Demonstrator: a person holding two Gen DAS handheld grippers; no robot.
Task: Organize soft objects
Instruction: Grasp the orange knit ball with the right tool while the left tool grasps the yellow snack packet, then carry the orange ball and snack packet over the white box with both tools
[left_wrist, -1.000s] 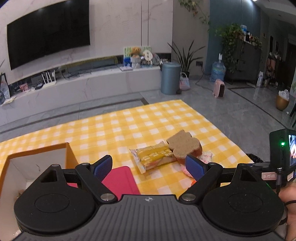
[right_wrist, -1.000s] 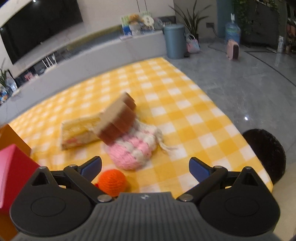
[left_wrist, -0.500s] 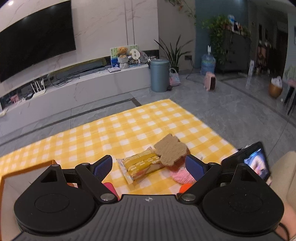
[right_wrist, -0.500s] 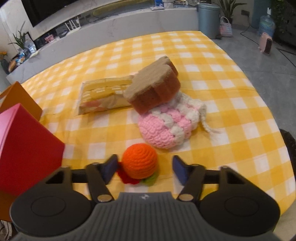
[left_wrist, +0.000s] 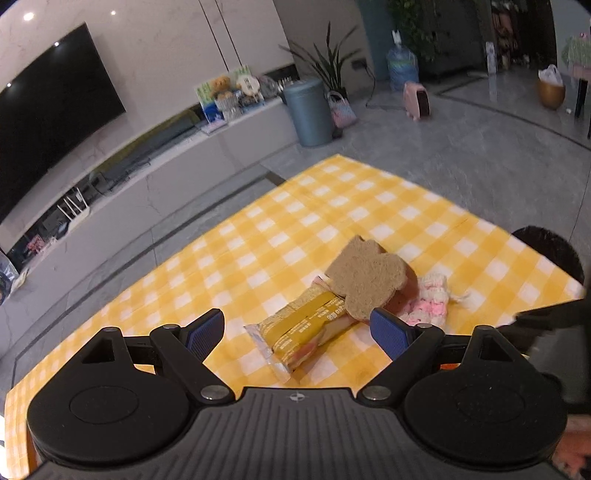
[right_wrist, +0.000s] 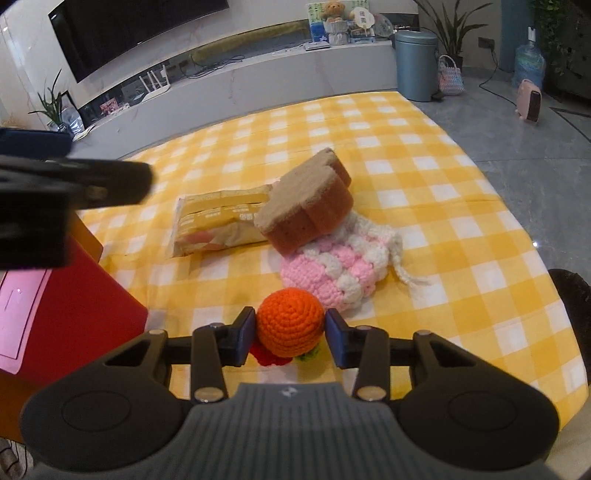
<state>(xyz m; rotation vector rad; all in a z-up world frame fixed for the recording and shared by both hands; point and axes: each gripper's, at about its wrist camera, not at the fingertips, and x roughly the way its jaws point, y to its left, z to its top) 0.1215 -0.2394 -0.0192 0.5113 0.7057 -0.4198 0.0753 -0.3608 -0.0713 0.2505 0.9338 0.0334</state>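
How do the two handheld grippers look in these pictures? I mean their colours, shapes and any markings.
Both look alike. The left gripper and the right gripper each have a black ribbed body with a small round emblem at the middle of its front edge. Two large black round discs sit on either side. Black angular arms with silver pivot screws carry jaws faced with blue textured pads. No cables are visible.

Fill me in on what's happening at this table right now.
A person is sorting soft items on a yellow checked tablecloth with two handheld grippers. The right gripper has just been closing, and its pads now press the sides of an orange crochet ball. The left gripper is open, holding nothing, above a yellow snack packet. A brown sponge leans on the packet and on a pink-and-white crochet pouch. A red box stands nearby.
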